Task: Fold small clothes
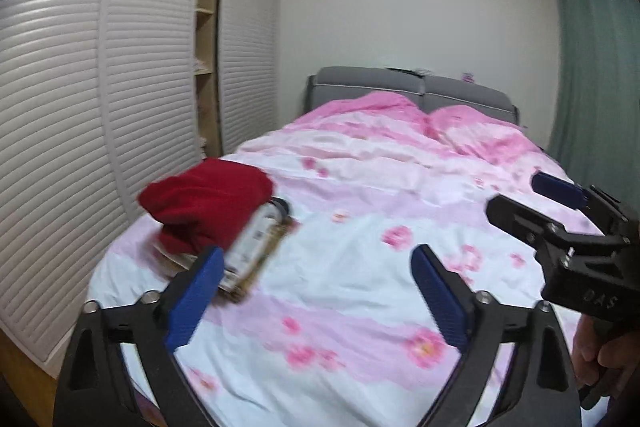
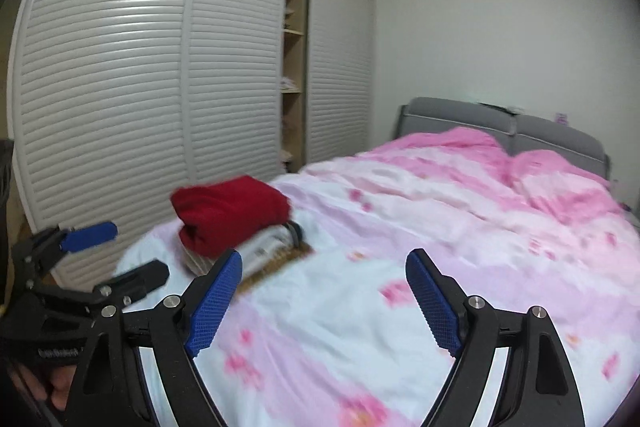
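Green curtain [image 1: 588, 59] in left view only; both tongs [image 1: 316, 291] [image 2: 324, 299] agape.

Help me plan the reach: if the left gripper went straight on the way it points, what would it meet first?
Probably the pink floral duvet. The left gripper is open and empty, aimed over bare bedding. The red garment on its pile lies left of that line. Depth is unclear.

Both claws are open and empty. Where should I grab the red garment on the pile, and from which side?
Take the red garment by its near lower edge, where the bundle bulges over the stack of patterned items beneath. Come in low from the foot of the bed with the left claw, which is closest. Motion blur hides any clearer hem or corner.
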A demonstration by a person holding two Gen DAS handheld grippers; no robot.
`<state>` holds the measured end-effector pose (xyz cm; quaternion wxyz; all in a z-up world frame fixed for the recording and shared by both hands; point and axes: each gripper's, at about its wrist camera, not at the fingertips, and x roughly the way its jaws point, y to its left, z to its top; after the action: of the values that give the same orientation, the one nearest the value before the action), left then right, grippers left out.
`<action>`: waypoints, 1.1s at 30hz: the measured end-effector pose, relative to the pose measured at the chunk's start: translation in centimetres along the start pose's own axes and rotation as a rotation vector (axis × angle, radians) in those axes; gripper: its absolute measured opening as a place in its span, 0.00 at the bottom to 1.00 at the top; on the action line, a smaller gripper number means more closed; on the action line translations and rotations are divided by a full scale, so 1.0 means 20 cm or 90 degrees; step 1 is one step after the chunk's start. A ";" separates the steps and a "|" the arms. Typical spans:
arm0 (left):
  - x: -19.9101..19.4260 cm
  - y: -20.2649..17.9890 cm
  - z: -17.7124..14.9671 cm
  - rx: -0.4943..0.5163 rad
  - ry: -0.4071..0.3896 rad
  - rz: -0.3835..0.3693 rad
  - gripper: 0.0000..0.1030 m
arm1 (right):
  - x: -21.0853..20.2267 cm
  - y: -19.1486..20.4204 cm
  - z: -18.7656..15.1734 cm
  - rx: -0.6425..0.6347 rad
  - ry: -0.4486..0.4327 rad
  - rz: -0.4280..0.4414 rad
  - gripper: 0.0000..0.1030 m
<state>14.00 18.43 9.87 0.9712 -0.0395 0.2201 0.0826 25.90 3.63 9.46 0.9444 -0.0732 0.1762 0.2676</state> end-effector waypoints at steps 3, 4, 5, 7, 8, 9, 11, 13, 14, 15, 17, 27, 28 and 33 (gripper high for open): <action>-0.07 -0.15 -0.06 0.009 0.000 -0.021 1.00 | -0.21 -0.13 -0.12 0.027 0.001 -0.054 0.88; -0.09 -0.21 -0.08 0.016 0.003 -0.031 1.00 | -0.28 -0.17 -0.16 0.038 -0.001 -0.075 0.89; -0.11 -0.27 -0.10 0.024 0.007 -0.041 1.00 | -0.36 -0.21 -0.21 0.050 -0.001 -0.097 0.90; -0.14 -0.34 -0.14 0.040 0.011 -0.054 1.00 | -0.48 -0.29 -0.29 0.075 0.005 -0.135 0.91; -0.15 -0.38 -0.16 0.048 0.014 -0.058 1.00 | -0.53 -0.32 -0.33 0.088 0.007 -0.148 0.91; -0.16 -0.42 -0.18 0.056 0.017 -0.062 1.00 | -0.58 -0.35 -0.36 0.096 0.008 -0.159 0.91; -0.18 -0.49 -0.23 0.063 0.021 -0.067 1.00 | -0.68 -0.39 -0.43 0.108 0.010 -0.191 0.92; -0.20 -0.55 -0.28 0.070 0.028 -0.075 1.00 | -0.78 -0.42 -0.50 0.111 0.013 -0.227 0.95; -0.21 -0.58 -0.31 0.076 0.032 -0.079 1.00 | -0.81 -0.42 -0.54 0.112 0.014 -0.240 0.95; -0.22 -0.60 -0.33 0.079 0.034 -0.081 1.00 | -0.85 -0.42 -0.56 0.111 0.016 -0.251 0.96; -0.24 -0.64 -0.39 0.085 0.040 -0.084 1.00 | -0.90 -0.42 -0.61 0.112 0.023 -0.277 0.96; -0.37 -0.67 -0.57 0.079 0.038 -0.084 1.00 | -1.15 -0.38 -0.78 0.128 0.013 -0.323 0.99; -0.38 -0.66 -0.58 0.074 0.038 -0.084 1.00 | -1.15 -0.37 -0.79 0.130 0.012 -0.323 0.99; -0.40 -0.62 -0.67 0.045 0.053 -0.084 1.00 | -1.17 -0.34 -0.89 0.151 0.026 -0.315 0.99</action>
<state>3.40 3.64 1.76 0.9652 -0.0233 0.2603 0.0089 5.79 -17.47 1.94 0.9793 -0.0086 0.2022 0.0045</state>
